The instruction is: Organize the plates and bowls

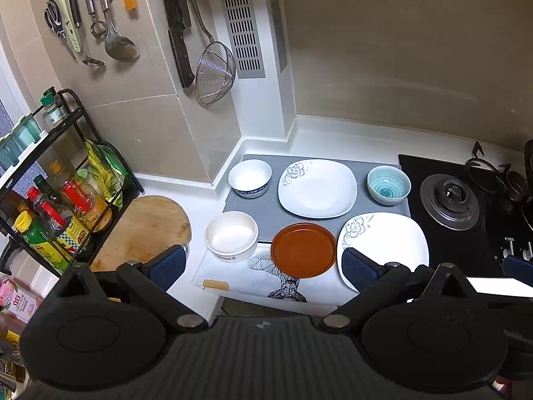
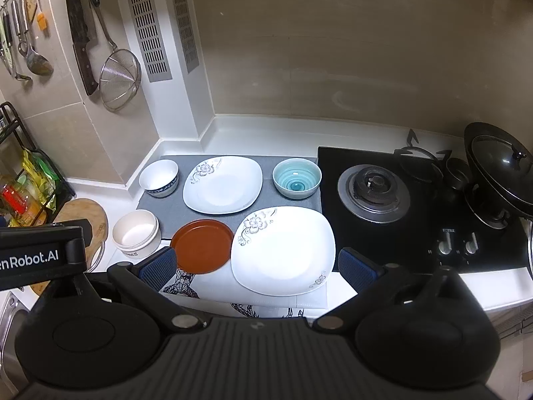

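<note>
- Overhead, 2 wrist cameras look down on a white kitchen tabletop [image 2: 266, 133] beside a black gas hob [image 2: 383, 206].
- 6 dishes lie apart, none stacked. On a grey mat [image 1: 266, 213] at the back, from left: a white bowl with a blue base [image 1: 250, 177], a square floral plate [image 1: 318, 187], a teal bowl with spiral rings [image 1: 388, 184].
- Nearer the camera, from left: a cream bowl [image 1: 231, 236], a round brown plate [image 1: 303, 249], a second square floral plate [image 2: 283, 250].
- Left claw [image 1: 263, 266] hovers above the front row, spread wide and holding nothing; the cream bowl and brown plate show between its blue pads.
- Right claw [image 2: 258, 266] also hangs wide and unladen, framing the near square plate.
- Judging by this, sorting has not started; the step in hand is choosing a first dish.
- A sensible next move would be to lower 1 claw over a thin rim, perhaps the near square plate, close firmly, then set it on its twin.
- Glazed rims look slippery, so a shallow pinch could slide.
</note>
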